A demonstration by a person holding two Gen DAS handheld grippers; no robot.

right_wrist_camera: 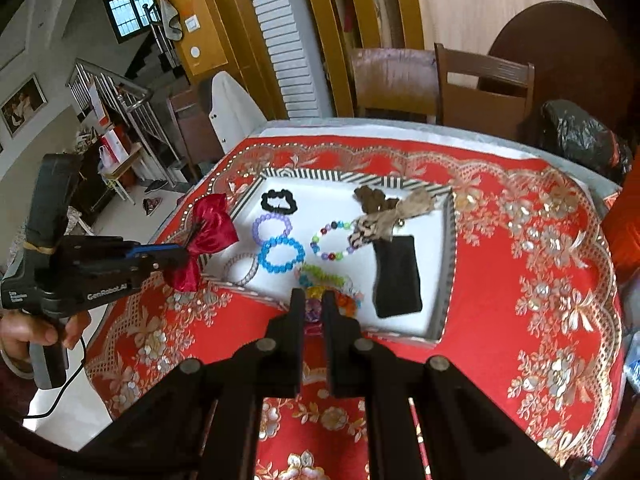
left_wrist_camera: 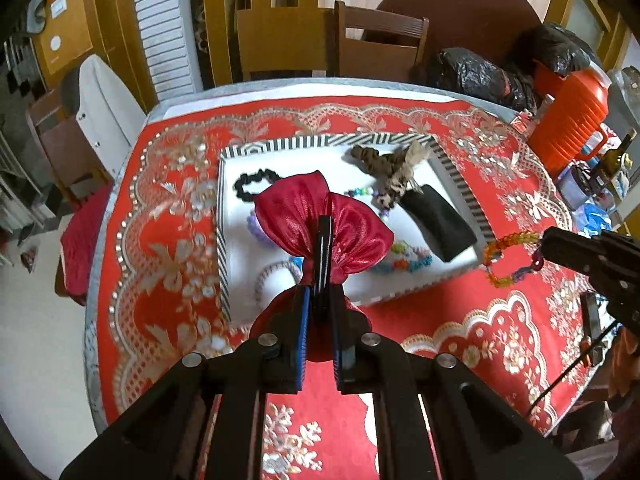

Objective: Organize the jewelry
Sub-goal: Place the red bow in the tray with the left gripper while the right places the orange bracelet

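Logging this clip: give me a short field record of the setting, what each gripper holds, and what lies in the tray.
setting: table under a red patterned cloth, wooden chairs behind
tray: striped-rim white tray on the cloth
left gripper: shut on a red satin bow, lifted over the tray's near side
right gripper: shut on a yellow-orange bead bracelet, held off the tray's right edge
in tray: black scrunchie, purple bead bracelet, blue bead bracelet, multicolour bead bracelet, black pouch, brown fabric pieces
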